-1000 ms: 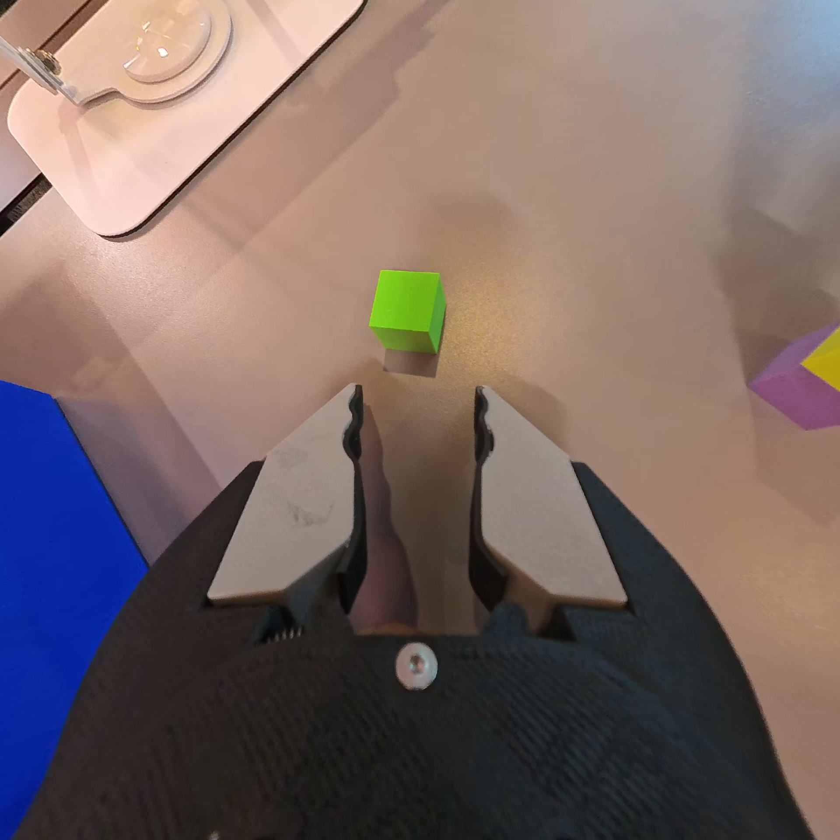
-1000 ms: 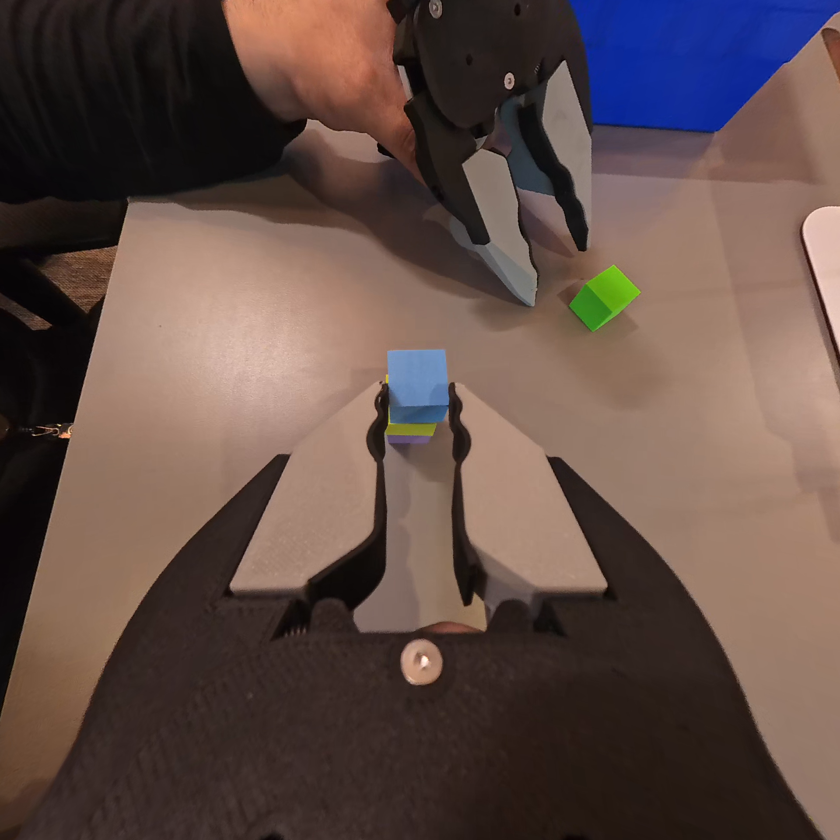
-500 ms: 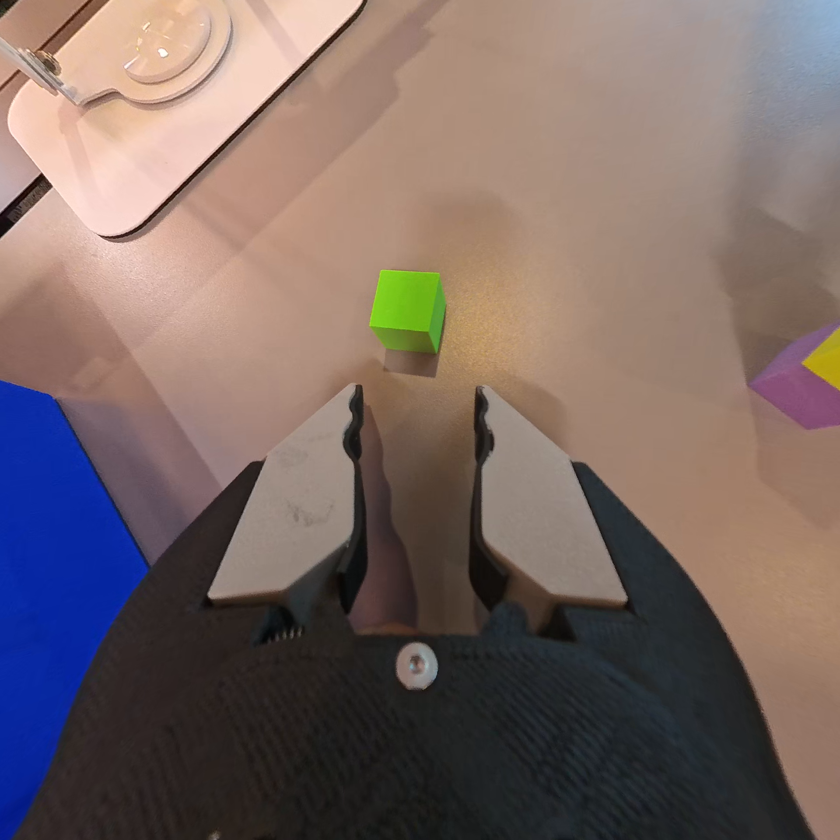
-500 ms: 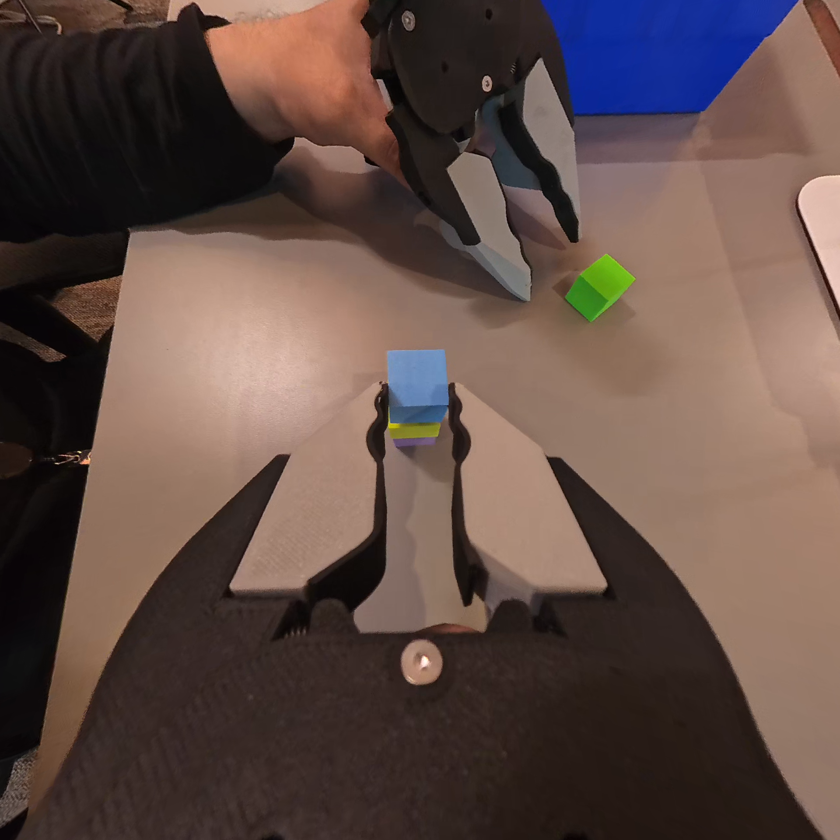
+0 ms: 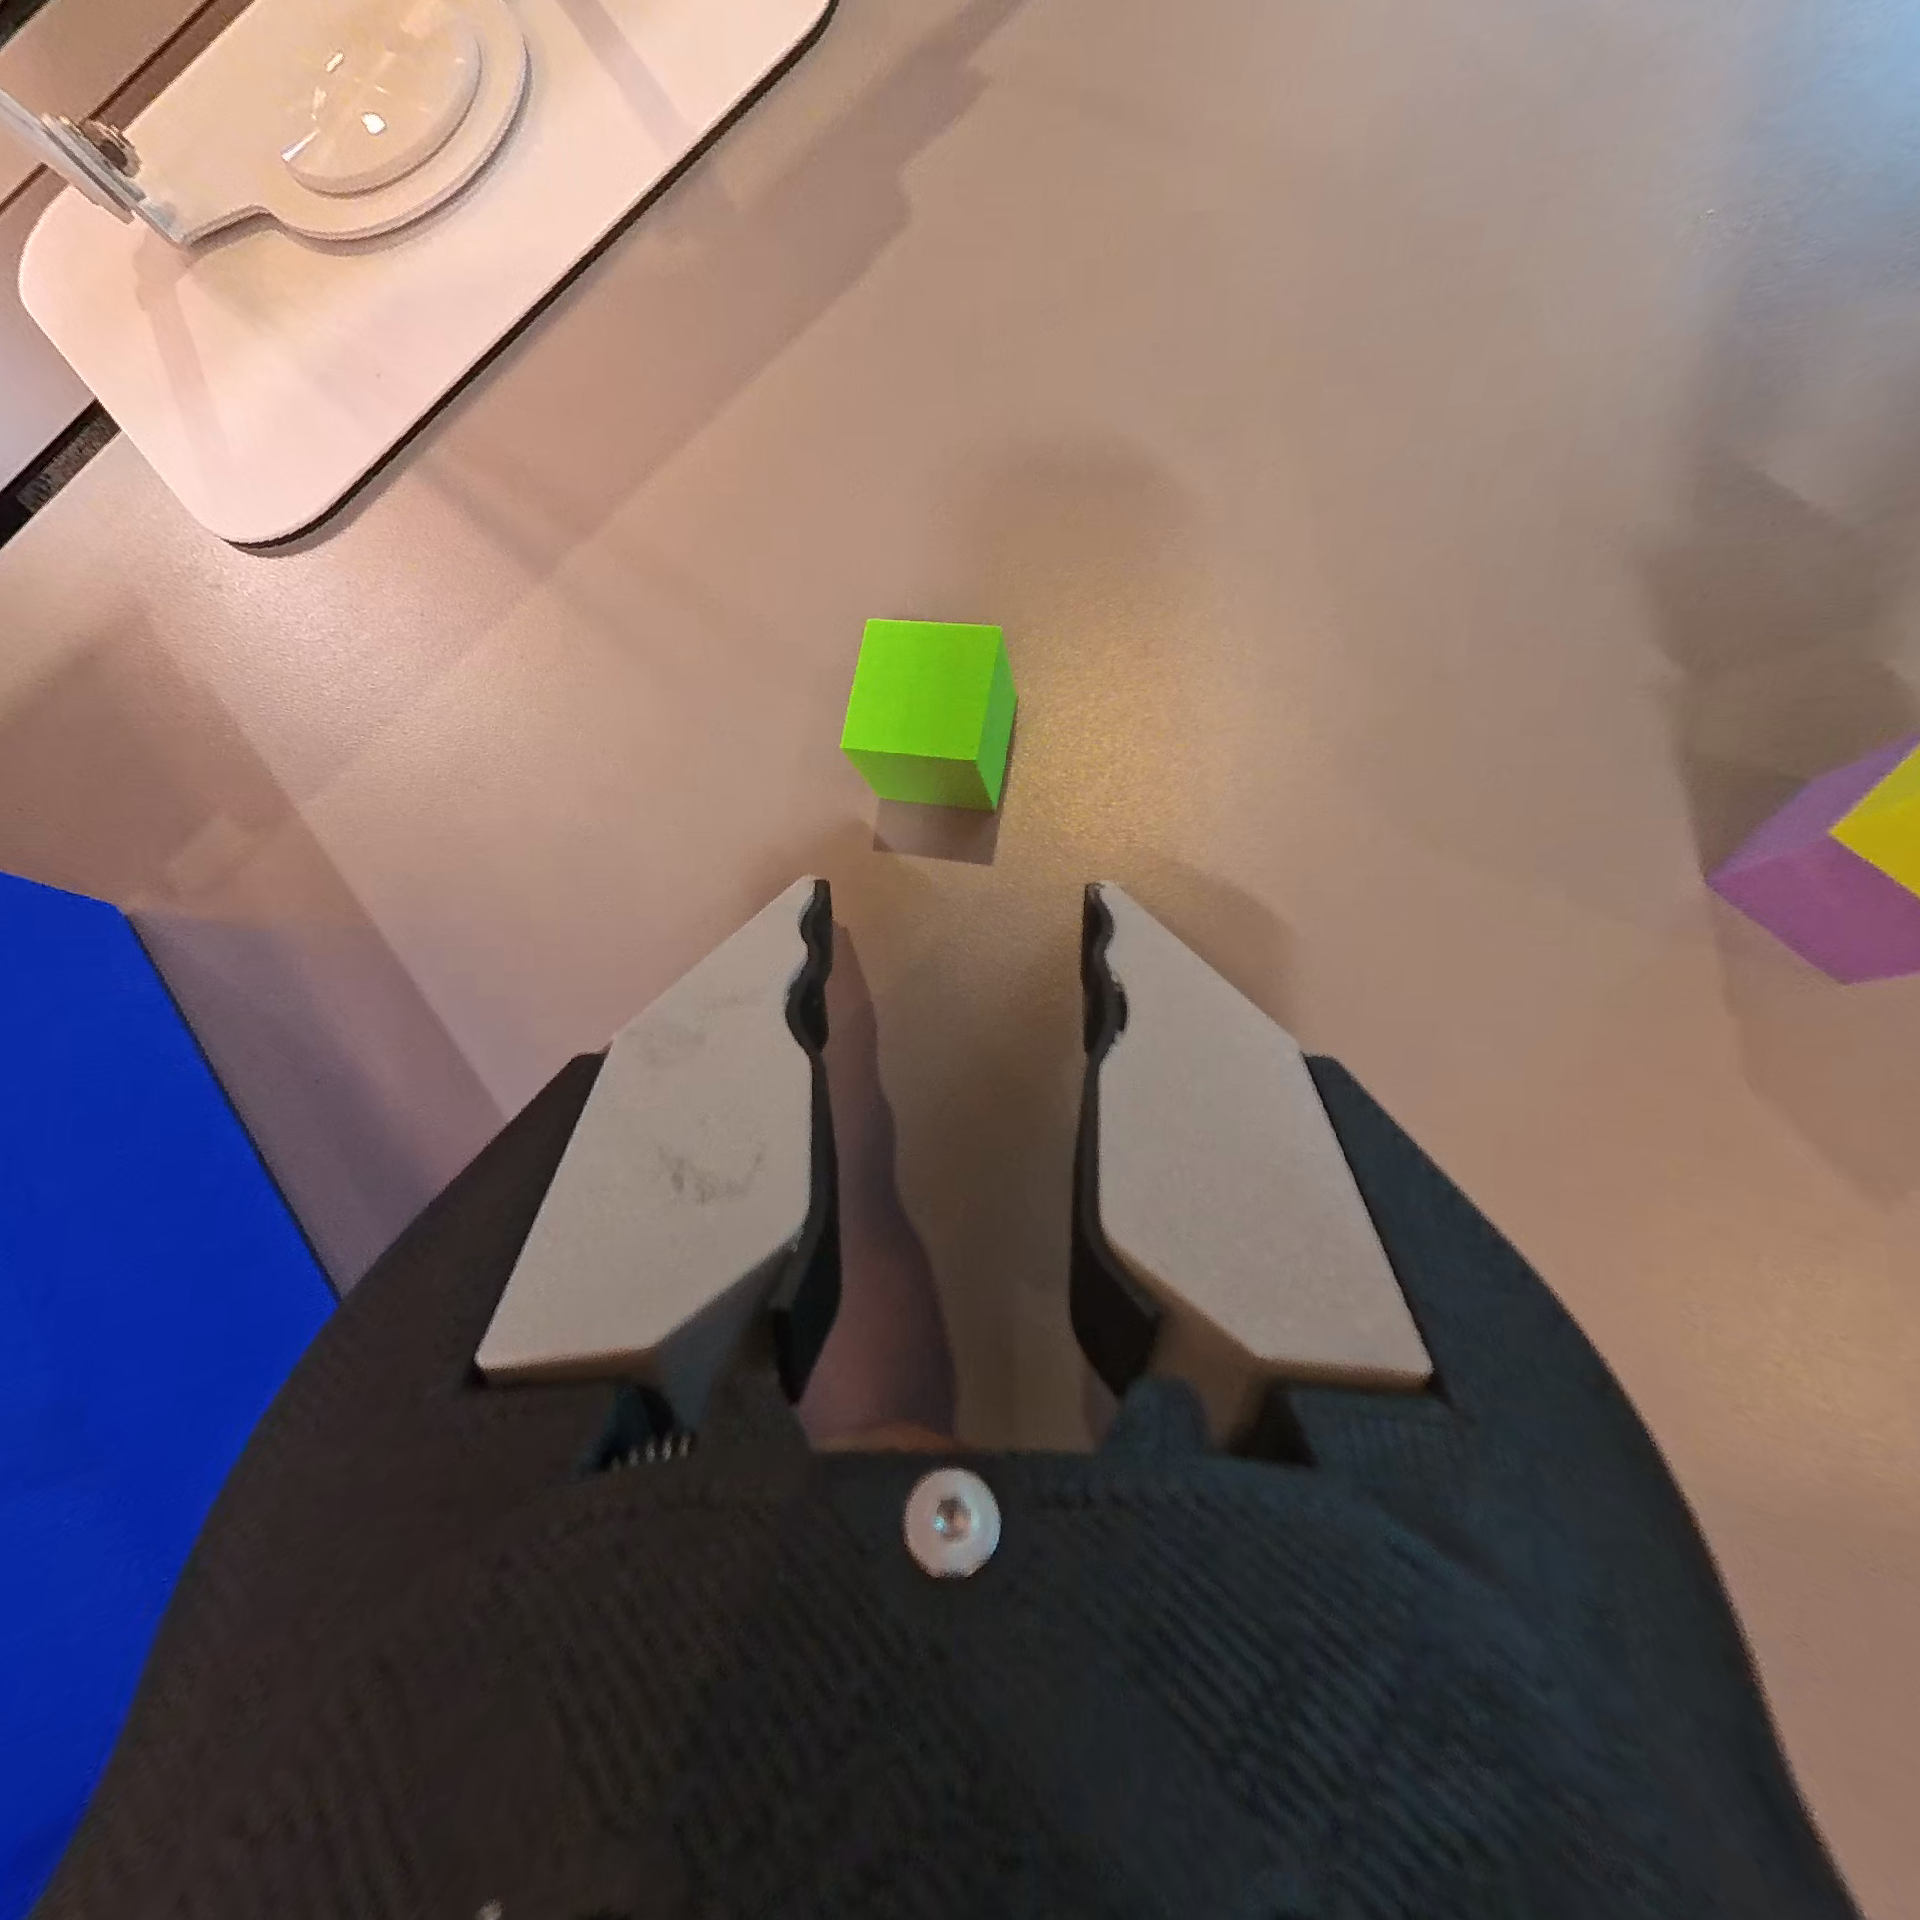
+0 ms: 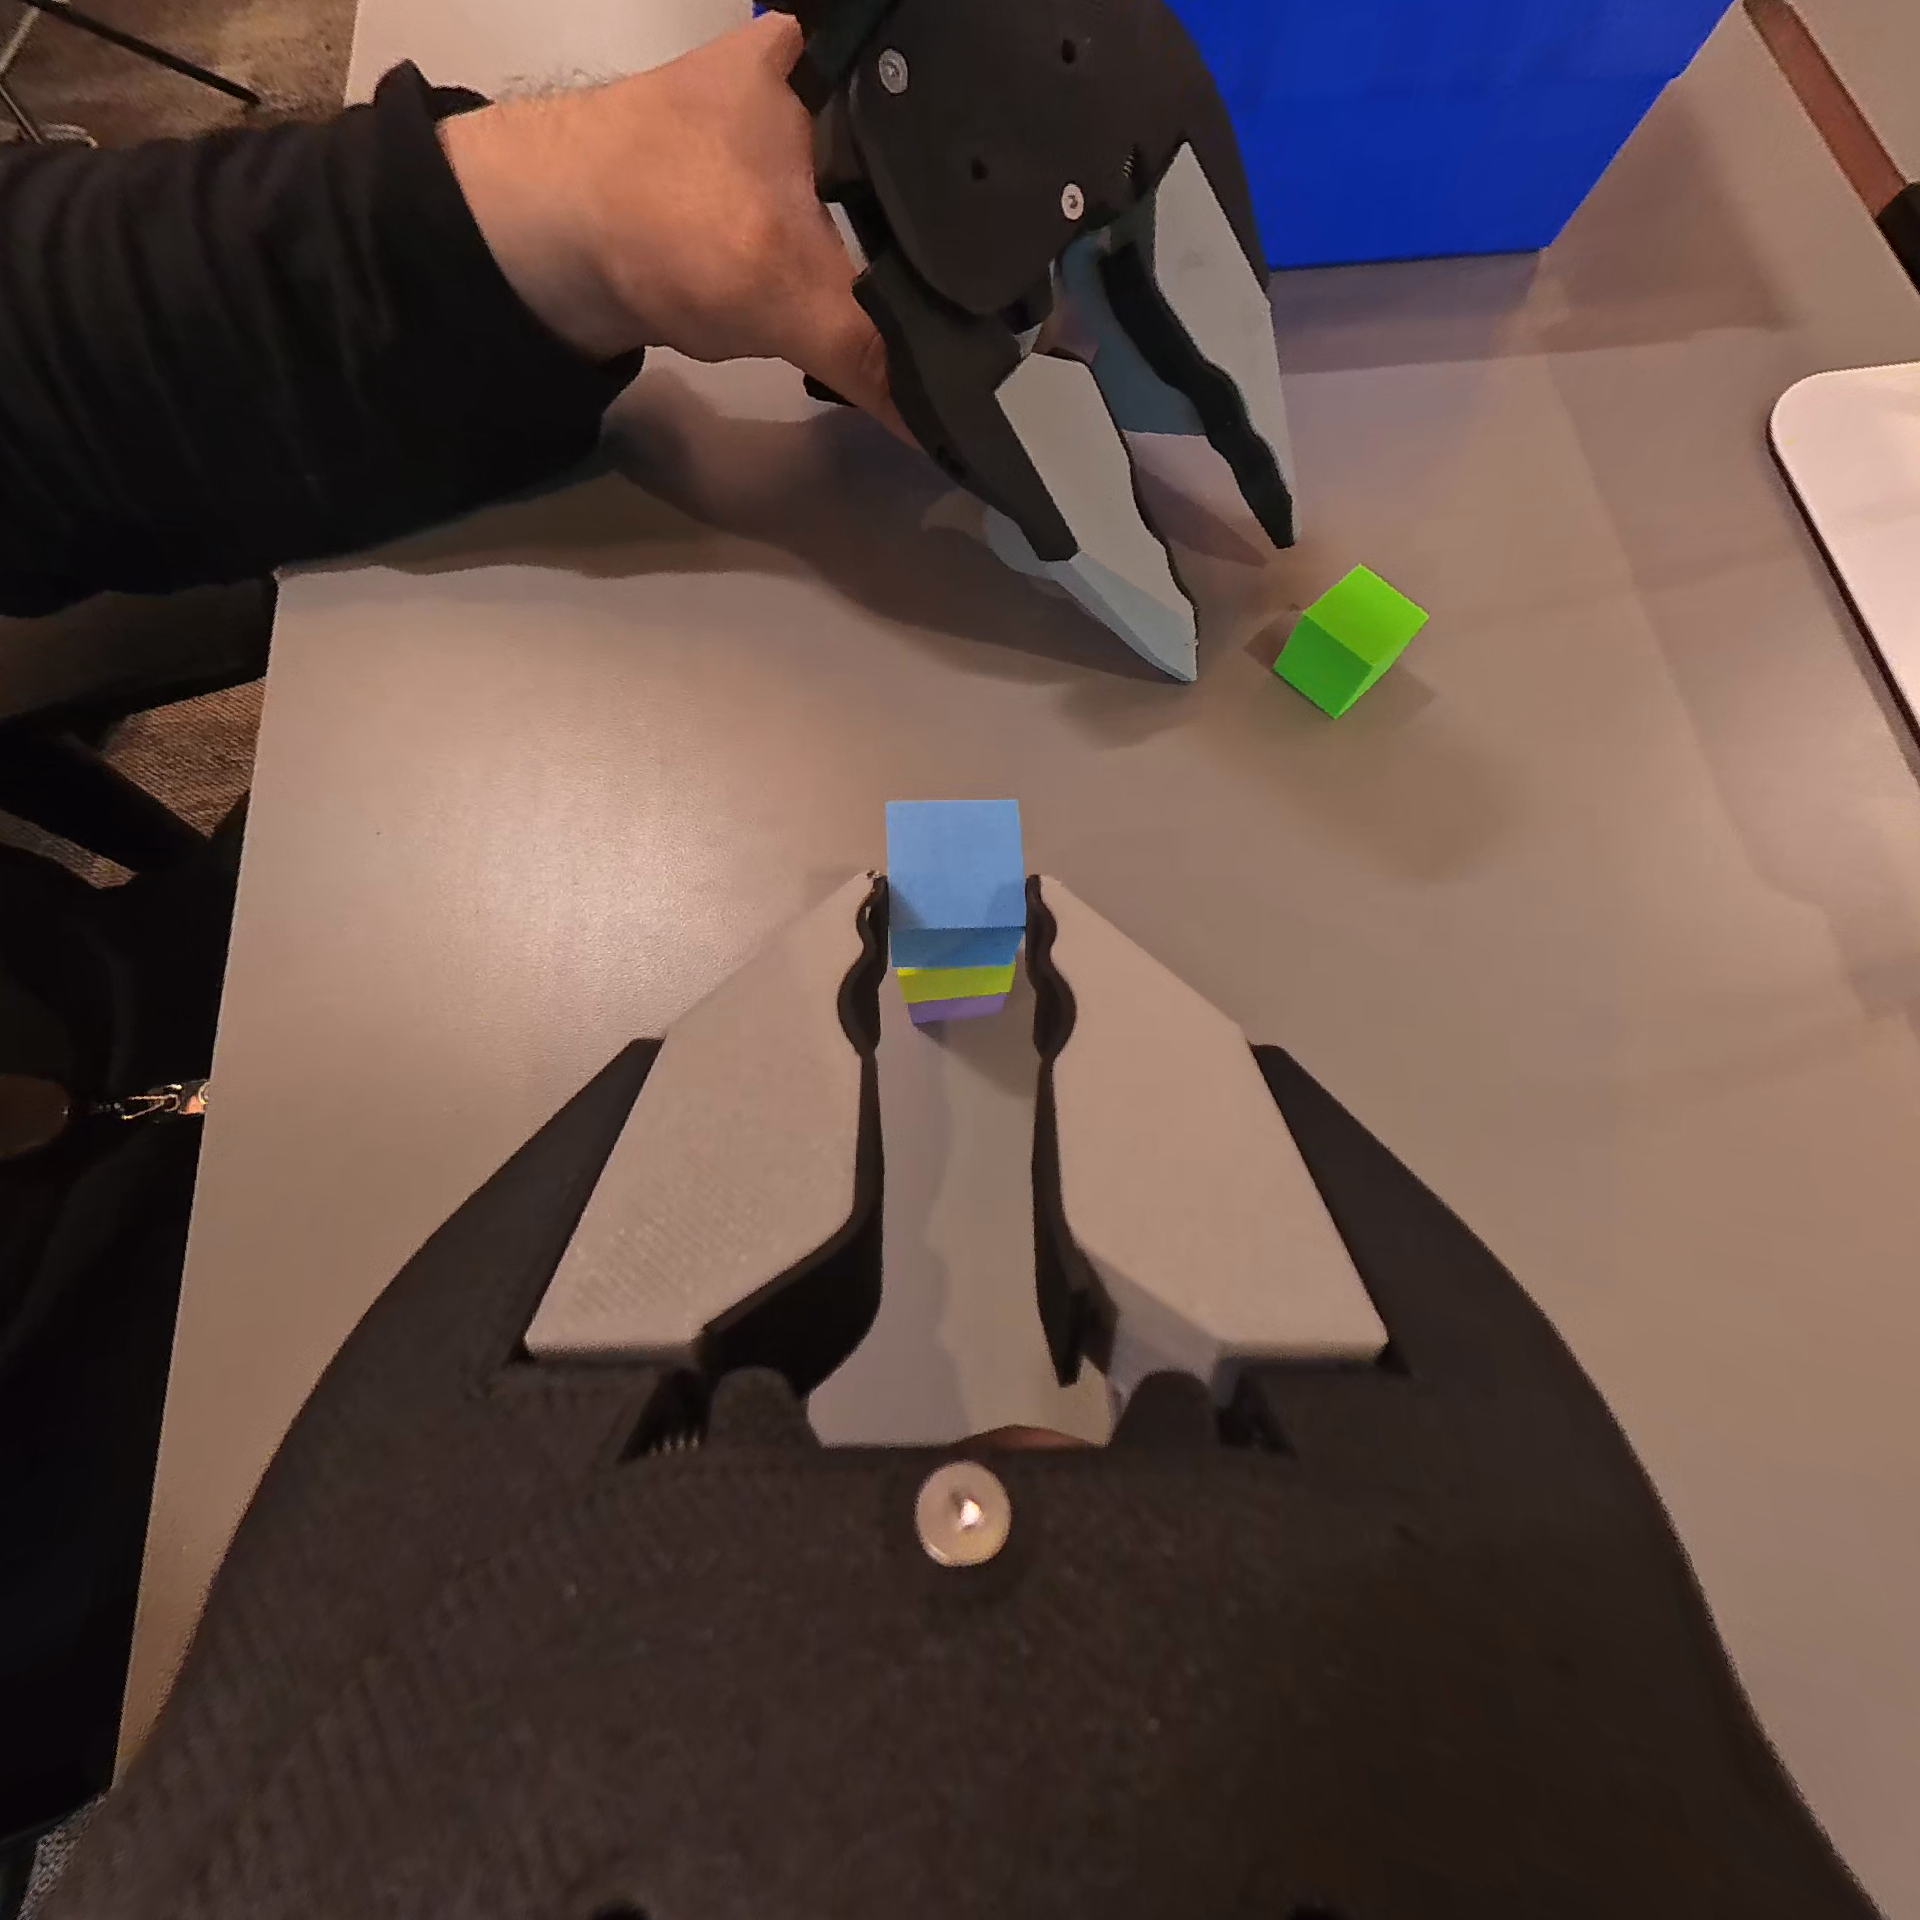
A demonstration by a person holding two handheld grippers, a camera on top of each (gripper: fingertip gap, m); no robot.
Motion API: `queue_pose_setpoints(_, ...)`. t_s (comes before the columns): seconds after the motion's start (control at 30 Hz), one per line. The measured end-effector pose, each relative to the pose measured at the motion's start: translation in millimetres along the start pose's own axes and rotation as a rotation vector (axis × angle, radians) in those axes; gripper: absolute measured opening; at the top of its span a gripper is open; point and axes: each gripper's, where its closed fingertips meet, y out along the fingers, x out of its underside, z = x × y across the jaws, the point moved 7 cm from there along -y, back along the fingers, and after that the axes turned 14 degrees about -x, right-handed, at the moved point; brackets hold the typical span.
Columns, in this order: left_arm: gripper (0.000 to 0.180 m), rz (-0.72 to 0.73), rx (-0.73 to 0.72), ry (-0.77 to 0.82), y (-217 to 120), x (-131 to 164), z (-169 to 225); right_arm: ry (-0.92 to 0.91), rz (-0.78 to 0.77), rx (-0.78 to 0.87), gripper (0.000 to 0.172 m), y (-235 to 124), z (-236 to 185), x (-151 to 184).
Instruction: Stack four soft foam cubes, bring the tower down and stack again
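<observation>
In the right wrist view my right gripper [image 6: 956, 894] is shut on a blue foam cube [image 6: 954, 862], with both pads pressed on its sides. The blue cube sits on top of a yellow cube [image 6: 956, 981], which sits on a purple cube [image 6: 956, 1009] on the grey table [image 6: 520, 831]. A green cube [image 6: 1349, 639] lies alone at the far right. My left gripper [image 6: 1236, 603] is open and empty just short of it. In the left wrist view the green cube [image 5: 928, 712] lies just ahead of my open left gripper [image 5: 956, 914]. The purple cube [image 5: 1808, 904] and yellow cube [image 5: 1886, 831] show at the right edge.
A white pad with a round clear piece [image 5: 312, 312] lies at the far left of the left wrist view, and its edge [image 6: 1849, 499] shows at the right of the right wrist view. A blue box [image 6: 1403, 125] stands behind the left gripper. A person's hand [image 6: 665, 208] holds that gripper.
The left gripper and green cube have not moved. The right gripper stays shut on the blue cube over the stack, and its view has shifted only slightly.
</observation>
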Motion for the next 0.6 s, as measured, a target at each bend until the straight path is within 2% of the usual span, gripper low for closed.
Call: queue_pose_setpoints(0.6, 0.045, 0.001, -0.003, 0.007, 0.1, -0.4, 0.6, -0.053, -0.031, 0.01, 0.023, 4.5, -0.9, 1.0)
